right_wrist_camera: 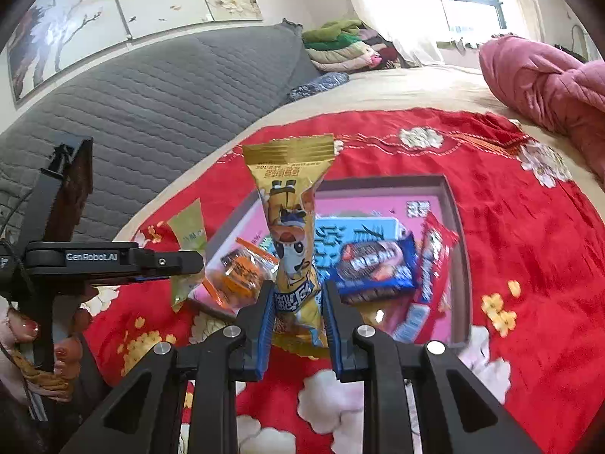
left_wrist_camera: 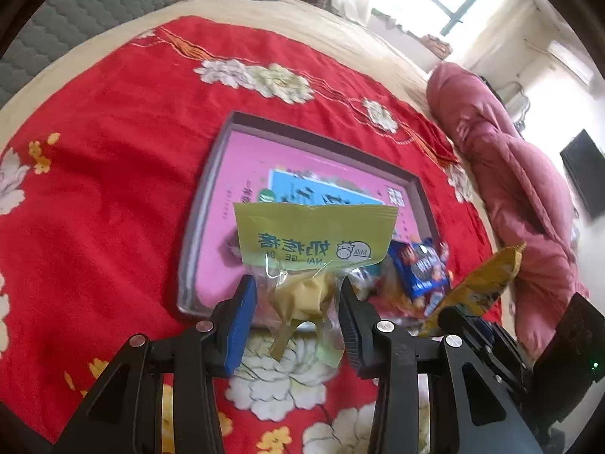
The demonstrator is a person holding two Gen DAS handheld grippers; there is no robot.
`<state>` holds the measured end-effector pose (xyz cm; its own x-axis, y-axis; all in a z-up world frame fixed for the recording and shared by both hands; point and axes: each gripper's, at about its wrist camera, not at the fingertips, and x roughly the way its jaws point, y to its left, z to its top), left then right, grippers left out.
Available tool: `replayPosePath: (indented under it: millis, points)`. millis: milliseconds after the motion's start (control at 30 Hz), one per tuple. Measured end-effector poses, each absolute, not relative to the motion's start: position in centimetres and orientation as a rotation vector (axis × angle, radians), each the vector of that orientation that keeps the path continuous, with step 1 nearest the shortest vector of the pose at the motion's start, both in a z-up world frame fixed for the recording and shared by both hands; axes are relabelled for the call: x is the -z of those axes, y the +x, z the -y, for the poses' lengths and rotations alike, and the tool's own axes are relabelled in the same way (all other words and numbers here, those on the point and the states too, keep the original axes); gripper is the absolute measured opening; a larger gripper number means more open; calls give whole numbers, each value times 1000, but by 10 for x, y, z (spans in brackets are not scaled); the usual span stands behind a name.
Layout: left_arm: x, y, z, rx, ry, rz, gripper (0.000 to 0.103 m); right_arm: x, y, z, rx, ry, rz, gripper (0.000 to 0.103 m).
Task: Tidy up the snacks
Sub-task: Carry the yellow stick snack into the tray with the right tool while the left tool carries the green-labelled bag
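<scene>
Already several snacks lie in the tray point(right_wrist_camera: 459, 227), while each claw clamps another: left claw point(left_wrist_camera: 298, 302) a green packet point(left_wrist_camera: 314, 238), right claw point(right_wrist_camera: 297, 302) a yellow packet point(right_wrist_camera: 291, 227).

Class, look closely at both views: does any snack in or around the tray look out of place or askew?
Yes: the orange packet sits askew across the pink tray's near-left rim, half in, half out.

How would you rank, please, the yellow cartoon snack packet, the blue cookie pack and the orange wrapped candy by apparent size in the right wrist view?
1. Yellow cartoon snack packet: largest, though it is held nearest the camera, which inflates it.
2. Blue cookie pack.
3. Orange wrapped candy: smallest.
</scene>
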<state>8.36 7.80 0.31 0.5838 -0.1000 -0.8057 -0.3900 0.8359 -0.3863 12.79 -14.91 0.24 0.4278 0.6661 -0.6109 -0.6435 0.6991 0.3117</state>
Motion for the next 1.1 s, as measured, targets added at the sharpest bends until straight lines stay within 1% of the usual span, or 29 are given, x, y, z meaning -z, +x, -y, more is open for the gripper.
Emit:
replayPosePath:
  millis: [300, 533, 1100]
  points:
    - [3, 90, -98, -257, -540, -931, 44, -1, 142, 130, -805, 23, -776, 25]
    - [11, 94, -96, -290, -479, -948, 44, 8, 150, 118, -801, -4, -802, 25]
    - [19, 99, -93, -297, -450, -968, 44, 27, 152, 103, -795, -79, -837, 25]
